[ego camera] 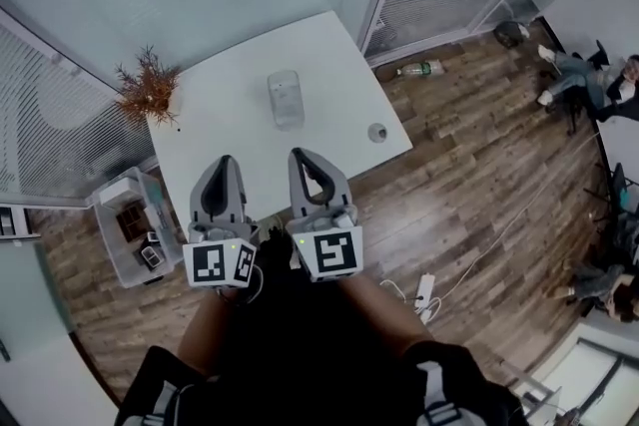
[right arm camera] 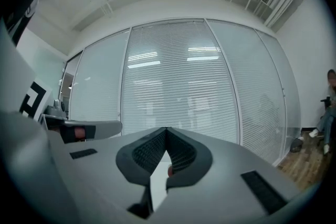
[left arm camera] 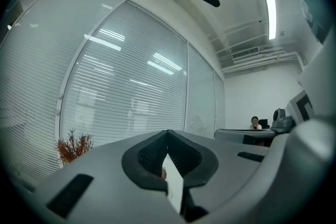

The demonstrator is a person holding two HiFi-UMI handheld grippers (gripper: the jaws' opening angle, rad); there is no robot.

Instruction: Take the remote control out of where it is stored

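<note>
Grey left gripper [ego camera: 224, 165] and grey right gripper [ego camera: 304, 157] pressed together, empty; unopened, they might shove the clear plastic container [ego camera: 286, 98] across the white table [ego camera: 329, 65].

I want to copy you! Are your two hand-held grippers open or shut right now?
Left hand-held gripper: shut, holding nothing.
Right hand-held gripper: shut, holding nothing.

No words, numbers or brand names can be read; only patterned square markers [ego camera: 334, 252] on the left gripper [ego camera: 224, 161] and right gripper [ego camera: 303, 155].
</note>
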